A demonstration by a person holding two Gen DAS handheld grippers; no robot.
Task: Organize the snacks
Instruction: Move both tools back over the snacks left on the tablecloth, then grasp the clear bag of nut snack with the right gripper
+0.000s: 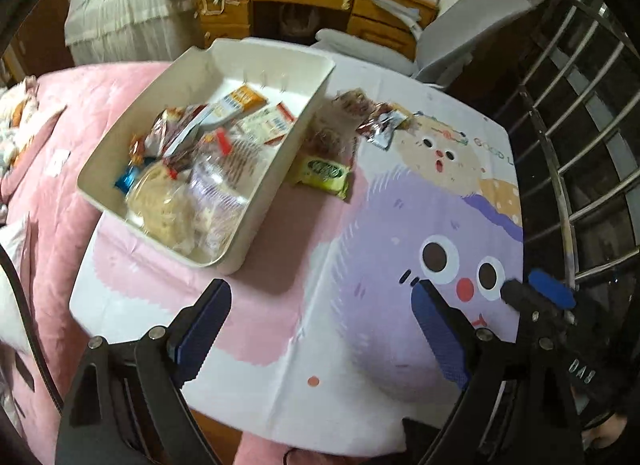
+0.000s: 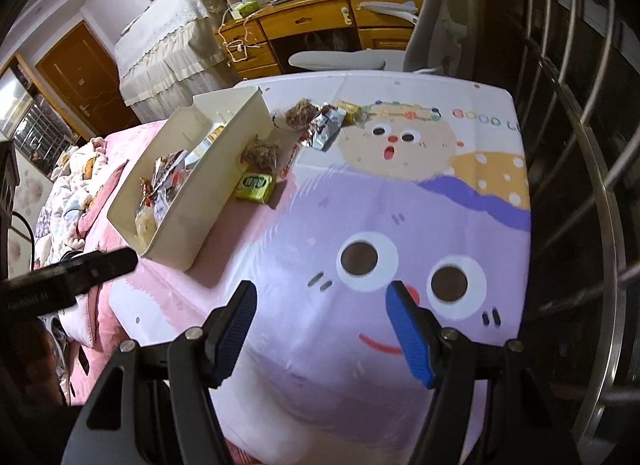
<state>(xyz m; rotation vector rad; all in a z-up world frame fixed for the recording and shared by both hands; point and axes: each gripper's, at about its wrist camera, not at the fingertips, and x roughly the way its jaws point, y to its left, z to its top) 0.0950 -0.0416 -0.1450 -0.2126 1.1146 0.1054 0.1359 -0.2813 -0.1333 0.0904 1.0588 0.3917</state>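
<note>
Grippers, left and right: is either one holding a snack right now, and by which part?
Neither: left gripper and right gripper both stand open with nothing between them.

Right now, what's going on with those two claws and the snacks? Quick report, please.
Left gripper open, empty. Right gripper open, empty. White bin part filled; green packet and silver packet lie outside on the cartoon cloth. Nothing in the way.

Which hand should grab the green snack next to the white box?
Probably left: its open gripper looks nearer the green snack beside the white box. The right gripper is empty too, but looks farther back.
</note>
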